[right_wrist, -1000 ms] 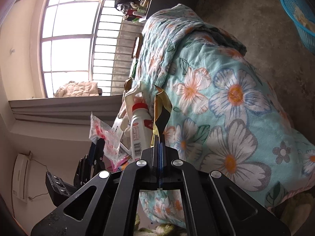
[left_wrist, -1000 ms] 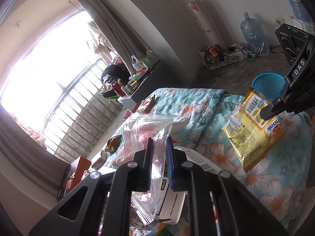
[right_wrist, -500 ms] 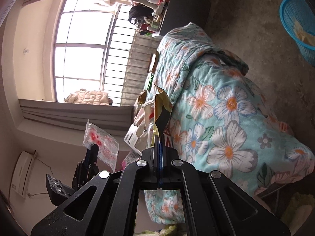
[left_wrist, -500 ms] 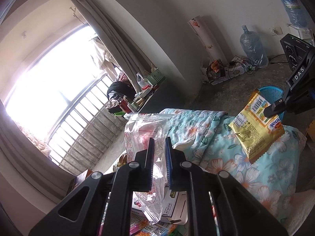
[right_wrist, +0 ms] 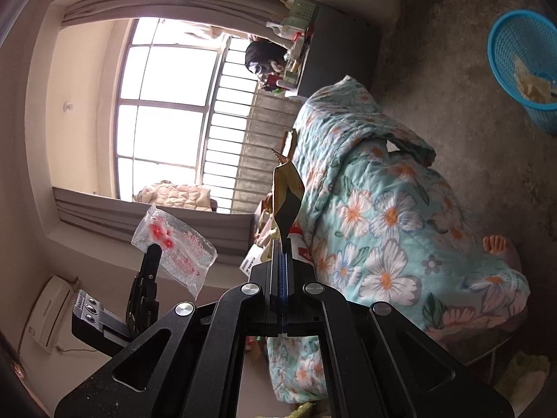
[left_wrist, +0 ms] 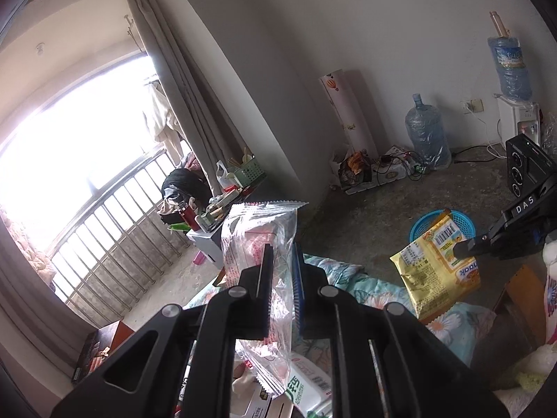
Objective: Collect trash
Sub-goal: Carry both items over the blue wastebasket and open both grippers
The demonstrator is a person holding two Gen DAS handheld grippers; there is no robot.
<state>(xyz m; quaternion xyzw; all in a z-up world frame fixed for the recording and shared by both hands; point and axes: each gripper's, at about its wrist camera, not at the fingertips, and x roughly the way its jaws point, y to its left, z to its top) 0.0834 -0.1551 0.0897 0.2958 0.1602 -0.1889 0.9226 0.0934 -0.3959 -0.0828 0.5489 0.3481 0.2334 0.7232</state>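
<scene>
From the left wrist, the left gripper (left_wrist: 281,257) pinches a clear wrapper (left_wrist: 259,237); the blue basket (left_wrist: 442,224) lies ahead to the right, nearer the right gripper's yellow packet (left_wrist: 435,268). From the right wrist, the right gripper (right_wrist: 281,261) clamps that packet edge-on, basket upper right.

Both tongs now sit higher above the floral turquoise quilt (right_wrist: 390,216) than a second ago. The left tongs (left_wrist: 282,261) carry the crinkled clear plastic wrapper with red print (left_wrist: 259,240) well clear of the bed clutter. The right tongs (right_wrist: 281,254) lift the yellow foil snack packet (left_wrist: 437,264) off the quilt, nearer the round blue plastic basket (left_wrist: 442,224).
</scene>
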